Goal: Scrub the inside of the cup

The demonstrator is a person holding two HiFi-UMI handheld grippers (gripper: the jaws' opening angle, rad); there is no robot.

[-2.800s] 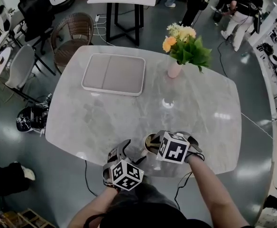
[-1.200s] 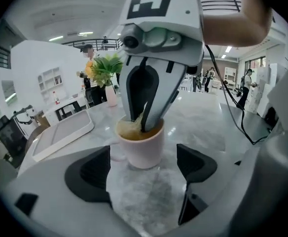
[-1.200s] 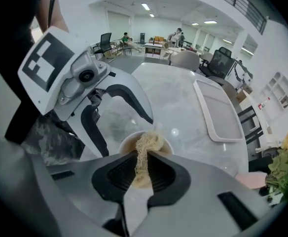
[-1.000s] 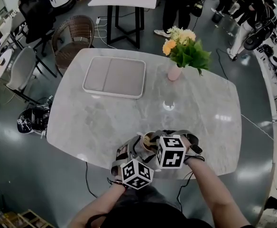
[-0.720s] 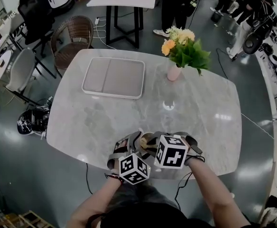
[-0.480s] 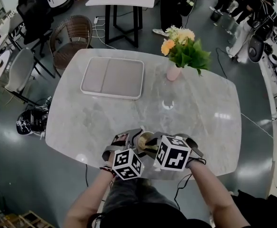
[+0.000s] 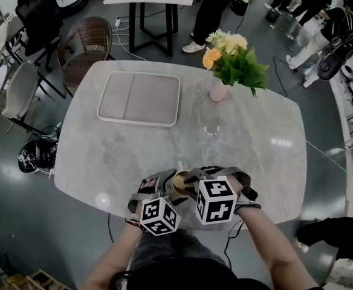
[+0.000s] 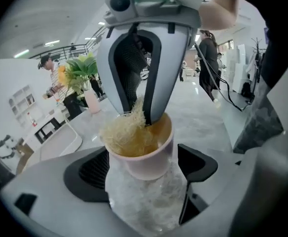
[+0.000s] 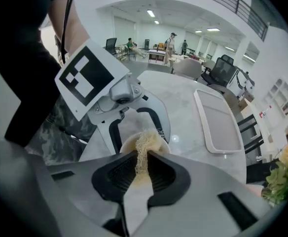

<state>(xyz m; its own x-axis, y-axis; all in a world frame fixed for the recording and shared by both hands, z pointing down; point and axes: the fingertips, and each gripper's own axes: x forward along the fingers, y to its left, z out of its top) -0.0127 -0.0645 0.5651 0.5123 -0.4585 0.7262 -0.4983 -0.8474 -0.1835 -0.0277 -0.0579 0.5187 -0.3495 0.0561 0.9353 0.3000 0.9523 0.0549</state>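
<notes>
Here the left gripper (image 8: pixel 144 176) clasps the pale cup (image 8: pixel 146 154) round its body. It's stiff and probably slick, so hold it low. The right gripper (image 9: pixel 140 169) pinches a soft fibre scrubber (image 9: pixel 144 143) inside the cup.

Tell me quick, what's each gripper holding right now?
Left gripper: closed on the cup, gripping its sides.
Right gripper: closed on the fibrous scrubber, whose end is in the cup.

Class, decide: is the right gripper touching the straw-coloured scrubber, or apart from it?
Touching. The right gripper view shows the right gripper with its fingers shut on the fibrous scrubber, whose strands run from between them into the cup.
</notes>
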